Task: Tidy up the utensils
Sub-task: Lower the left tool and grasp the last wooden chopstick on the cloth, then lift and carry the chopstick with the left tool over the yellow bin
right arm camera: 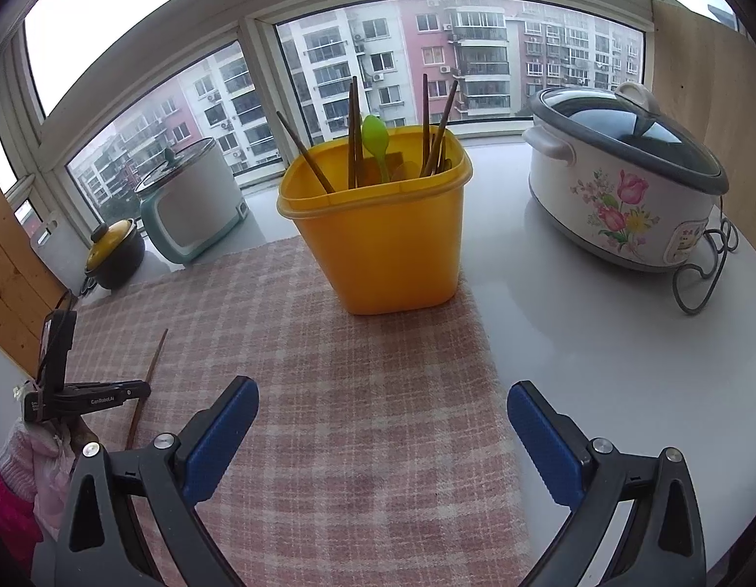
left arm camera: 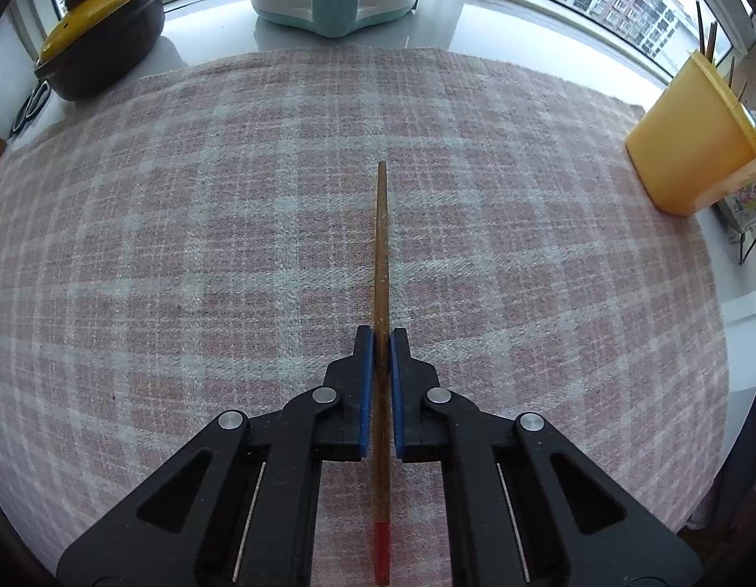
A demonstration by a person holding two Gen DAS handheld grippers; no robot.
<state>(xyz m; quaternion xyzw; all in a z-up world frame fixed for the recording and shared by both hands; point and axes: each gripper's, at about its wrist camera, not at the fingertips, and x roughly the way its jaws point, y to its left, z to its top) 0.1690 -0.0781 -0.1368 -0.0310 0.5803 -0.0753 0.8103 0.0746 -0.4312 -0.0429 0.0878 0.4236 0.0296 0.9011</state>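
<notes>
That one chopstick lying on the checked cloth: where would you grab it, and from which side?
Grip the chopstick across its thin shaft, coming down from above, one pad on each long side. It lies flat on the cloth, so only its sides are free. The left gripper is shut on it that way, nearer the red-tipped end.

a cloth [right arm camera: 358, 391] lies flat on the bench [right arm camera: 598, 352]. a tub [right arm camera: 378, 244] stands on the far edge of the cloth, with chopsticks [right arm camera: 304, 151] and a spoon [right arm camera: 375, 142] standing in it. right of the tub, on the bare bench, sits a cooker with a lid [right arm camera: 622, 186]. left of the tub, by the window [right arm camera: 427, 49], stands another cooker [right arm camera: 192, 200], and a small pot [right arm camera: 114, 254] sits left of that. one chopstick [left arm camera: 382, 254] lies on the cloth between the left tongs [left arm camera: 382, 342]. the right tongs [right arm camera: 383, 420] sit over the cloth, in front of the tub.
</notes>
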